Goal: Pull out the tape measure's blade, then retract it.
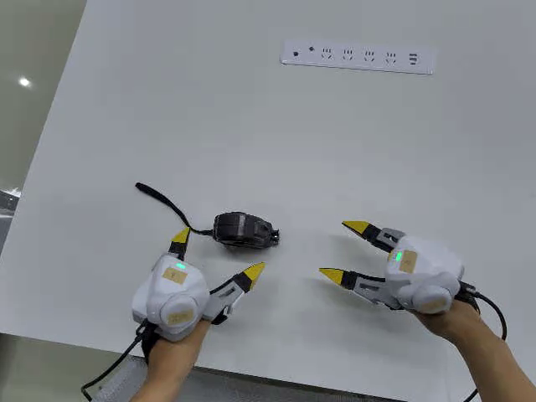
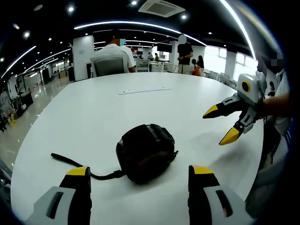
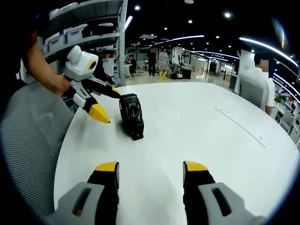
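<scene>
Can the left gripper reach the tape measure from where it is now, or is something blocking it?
Probably yes. The left gripper is open, with its jaws pointing at the tape measure, which lies on the table ahead. Nothing stands between them; the right gripper is off to the side.

- Tape measure: black case with dark grey ribbed panels; its strap is black.
- Left gripper: white shell, grey and black jaws, yellow tips, tan square sticker, small green light.
- Right gripper: same scheme of white shell, yellow tips, tan sticker and green light.
- Table: plain white, no pattern.
- Power strip: white with dark socket slots.
</scene>
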Demonstrator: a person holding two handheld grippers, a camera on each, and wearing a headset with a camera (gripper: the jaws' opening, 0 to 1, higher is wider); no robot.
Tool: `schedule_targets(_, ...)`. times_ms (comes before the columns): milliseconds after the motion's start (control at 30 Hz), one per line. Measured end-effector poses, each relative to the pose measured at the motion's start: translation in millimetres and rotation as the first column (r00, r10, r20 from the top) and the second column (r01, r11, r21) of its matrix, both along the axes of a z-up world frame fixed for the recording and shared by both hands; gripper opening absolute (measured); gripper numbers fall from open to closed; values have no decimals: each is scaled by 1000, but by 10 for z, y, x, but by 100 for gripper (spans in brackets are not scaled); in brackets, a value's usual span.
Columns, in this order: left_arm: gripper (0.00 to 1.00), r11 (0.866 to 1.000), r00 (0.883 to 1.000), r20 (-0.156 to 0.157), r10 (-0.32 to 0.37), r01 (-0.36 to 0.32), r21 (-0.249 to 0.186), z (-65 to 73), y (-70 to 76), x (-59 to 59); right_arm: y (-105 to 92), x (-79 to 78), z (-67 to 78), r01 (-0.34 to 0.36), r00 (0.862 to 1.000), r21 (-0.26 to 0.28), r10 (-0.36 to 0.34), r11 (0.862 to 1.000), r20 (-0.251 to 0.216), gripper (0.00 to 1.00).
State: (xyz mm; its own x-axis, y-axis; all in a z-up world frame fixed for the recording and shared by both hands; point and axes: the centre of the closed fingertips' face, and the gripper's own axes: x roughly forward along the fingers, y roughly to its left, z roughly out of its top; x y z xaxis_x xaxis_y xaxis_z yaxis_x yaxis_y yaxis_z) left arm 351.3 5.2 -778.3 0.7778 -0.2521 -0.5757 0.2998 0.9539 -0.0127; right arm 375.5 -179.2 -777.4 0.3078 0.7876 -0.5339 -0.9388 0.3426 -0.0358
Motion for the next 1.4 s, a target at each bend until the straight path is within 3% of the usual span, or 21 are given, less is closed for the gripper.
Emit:
schedule_targets(267,90,991,991,13,-130,130,-21,138,137,-210,-467,-112,137,108,994,22,-108,994,17,66)
schedule_targets(533,98,984,984,39,-171,173,-47,206,268,-332,-797,-206,177,234,972,40,-234,971,2,73)
schedule_targets(633,99,981,982,47,-183,186,-56,249,279,-361,-845,-241,196,268,963,61,-268,961,-8,77)
schedule_targets(933,100,977,980,13,-198,199,-79,296,296,-377,-890,-255,284,320,947,104,-319,942,-25,94)
schedule_targets(1167,100,975,980,10,-200,200,-94,334,352,-370,-913,-278,252,319,948,79,-318,944,-30,100)
schedule_targets(1400,100,978,982,13,-189,189,-84,368,403,-354,-910,-303,227,318,948,56,-316,946,-46,100)
